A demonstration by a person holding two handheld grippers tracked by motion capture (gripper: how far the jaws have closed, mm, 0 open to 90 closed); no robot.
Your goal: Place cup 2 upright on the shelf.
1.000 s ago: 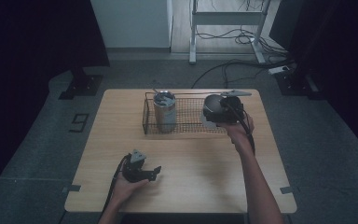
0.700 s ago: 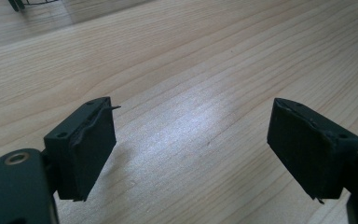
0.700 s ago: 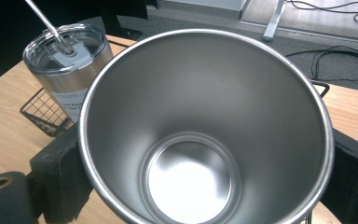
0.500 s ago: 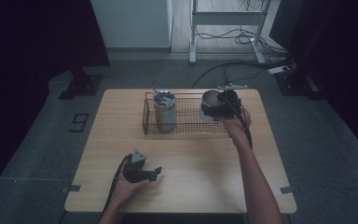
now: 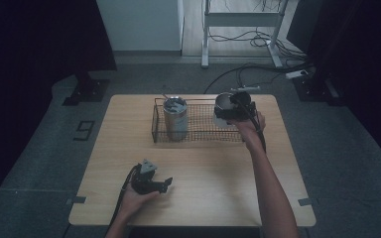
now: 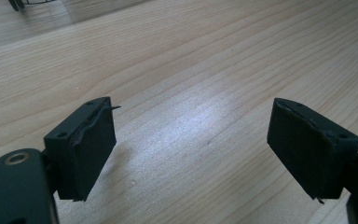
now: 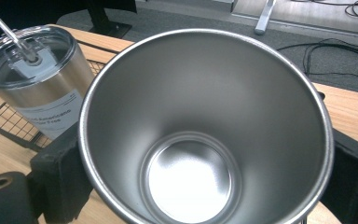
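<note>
Up at the far right end of the rack [image 5: 198, 130], the right tool [image 5: 240, 105] is clamped on an open steel cup [image 7: 205, 135], held upright beside the lidded tumbler [image 5: 175, 118] standing inside the rack. The left tool [image 5: 164, 184] rests low near the surface [image 5: 213, 168], jaws wide apart on nothing.

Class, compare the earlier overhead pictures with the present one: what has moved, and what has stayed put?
The right gripper, shut on the open steel cup, has carried it slightly left along the wire basket's right end. The left gripper stayed open, low over the table; the lidded tumbler stayed in the basket.
</note>
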